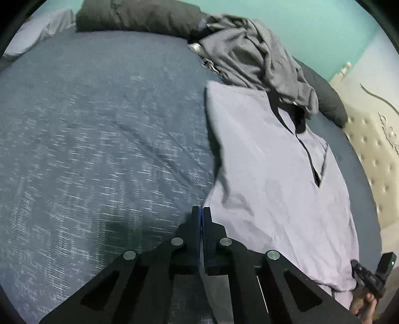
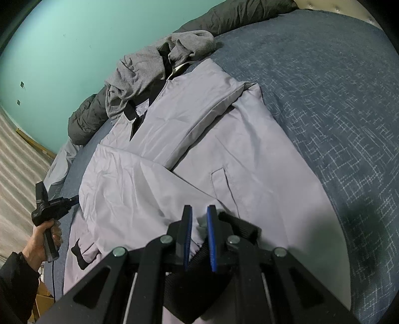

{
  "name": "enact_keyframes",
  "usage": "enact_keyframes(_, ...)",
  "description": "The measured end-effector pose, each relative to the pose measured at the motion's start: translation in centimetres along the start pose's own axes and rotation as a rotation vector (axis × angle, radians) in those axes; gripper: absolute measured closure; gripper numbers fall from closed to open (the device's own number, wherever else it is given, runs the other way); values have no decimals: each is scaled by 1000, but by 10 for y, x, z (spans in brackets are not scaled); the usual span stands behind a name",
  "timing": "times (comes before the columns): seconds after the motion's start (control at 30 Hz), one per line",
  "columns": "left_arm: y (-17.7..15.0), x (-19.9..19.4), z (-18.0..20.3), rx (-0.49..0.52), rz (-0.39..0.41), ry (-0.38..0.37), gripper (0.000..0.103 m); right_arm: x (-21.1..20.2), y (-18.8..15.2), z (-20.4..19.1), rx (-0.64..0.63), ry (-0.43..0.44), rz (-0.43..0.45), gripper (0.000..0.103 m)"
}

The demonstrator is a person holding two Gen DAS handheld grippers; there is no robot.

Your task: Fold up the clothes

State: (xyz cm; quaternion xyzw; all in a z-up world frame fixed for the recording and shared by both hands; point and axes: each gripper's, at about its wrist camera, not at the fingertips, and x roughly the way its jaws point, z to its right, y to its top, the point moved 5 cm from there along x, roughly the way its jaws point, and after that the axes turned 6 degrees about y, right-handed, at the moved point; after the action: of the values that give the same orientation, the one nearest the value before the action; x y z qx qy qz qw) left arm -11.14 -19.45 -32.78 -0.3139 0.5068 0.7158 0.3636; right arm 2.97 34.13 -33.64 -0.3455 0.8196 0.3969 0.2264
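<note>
Left wrist view: the left tongs (image 1: 201, 211) are seen fully closed, pads together, at the edge of the lilac jacket (image 1: 274, 174); whether cloth is pinched between them cannot be told. The jacket is spread on the blue bed (image 1: 99, 124) toward its headboard side, collar pointing at a crumpled grey garment (image 1: 254, 57) heaped by the far edge against a dark duvet (image 1: 139, 17). The right tongs (image 1: 374, 276) are glimpsed at the jacket's near corner. Right wrist view: the right tongs (image 2: 199, 211) are held narrow, with a fold of jacket hem (image 2: 197, 239) gripped between the pads. One sleeve (image 2: 199, 112) is seen laid across the jacket's front; the body is not yet doubled over. The person's hand (image 2: 45, 239) is noted holding the other tool at the jacket's far side. Judgement: folding is at an early-to-middle stage; the jacket remains to be finished and the grey garment appears untouched.
</note>
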Motion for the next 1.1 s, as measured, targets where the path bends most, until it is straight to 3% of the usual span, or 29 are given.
enact_keyframes(0.23,0,2,-1,-17,-7,27,102,-1,-1,2,1,-4,-5,92)
enact_keyframes(0.4,1,-4,-15,-44,-4,109,103,0,0,3,-3,-14,-13,92)
enact_keyframes(0.53,13,-23,10,36,66,71,103,-10,5,2,-5,-14,6,92)
enact_keyframes(0.7,19,-8,45,124,47,50,103,-35,16,-5,-18,16,90,92)
enact_keyframes(0.9,9,28,35,92,-28,97,103,-16,5,-6,-41,-13,2,92)
enact_keyframes(1.03,9,20,33,68,-7,103,102,-6,-4,10,-4,-56,-65,92)
enact_keyframes(1.1,8,9,34,58,4,103,96,-8,-3,13,13,-49,-55,92)
